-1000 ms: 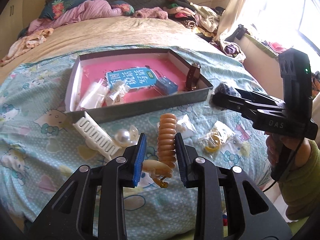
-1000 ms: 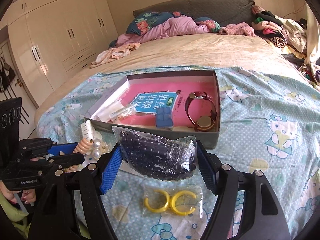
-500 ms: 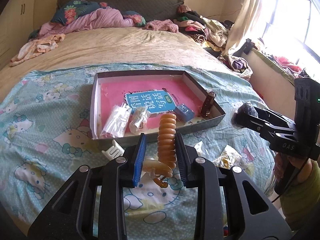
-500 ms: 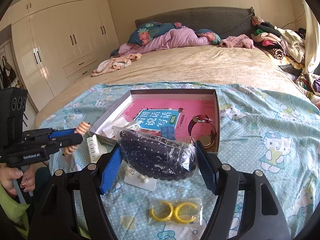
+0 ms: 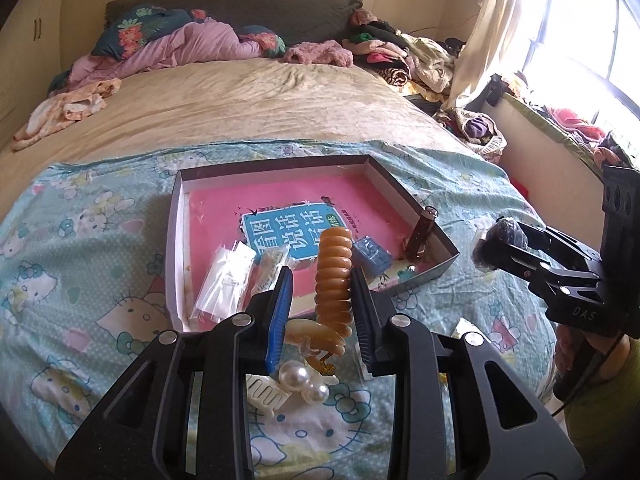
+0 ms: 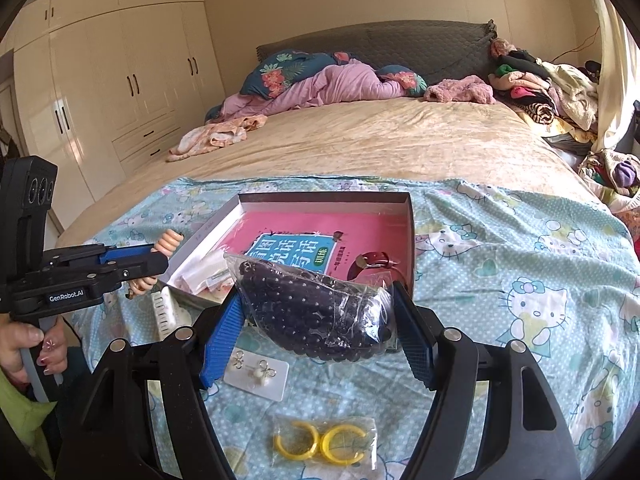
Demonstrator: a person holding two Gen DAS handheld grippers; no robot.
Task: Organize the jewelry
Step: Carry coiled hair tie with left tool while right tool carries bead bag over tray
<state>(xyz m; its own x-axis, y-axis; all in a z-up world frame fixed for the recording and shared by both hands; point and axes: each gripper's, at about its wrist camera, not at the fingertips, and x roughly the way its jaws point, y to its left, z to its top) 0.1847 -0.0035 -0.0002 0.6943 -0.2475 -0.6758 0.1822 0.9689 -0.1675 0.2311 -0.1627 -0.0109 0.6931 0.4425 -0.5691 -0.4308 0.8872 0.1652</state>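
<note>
Both grippers are carrying loads toward the grey cardboard tray (image 6: pixel 409 240): the left gripper (image 5: pixel 322 312) is clamping an amber ridged hair clip (image 5: pixel 333 276), the right gripper (image 6: pixel 320 328) is gripping a clear bag of dark beads (image 6: pixel 308 312), and each next appears to need placing inside.

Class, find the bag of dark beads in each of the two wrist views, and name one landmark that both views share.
Left wrist view: the bag of dark beads sits at the right edge, clamped in the right gripper.
Right wrist view: it fills the lower centre, between that gripper's blue pads.
Shared landmark: the grey box with the pink book inside.
</note>
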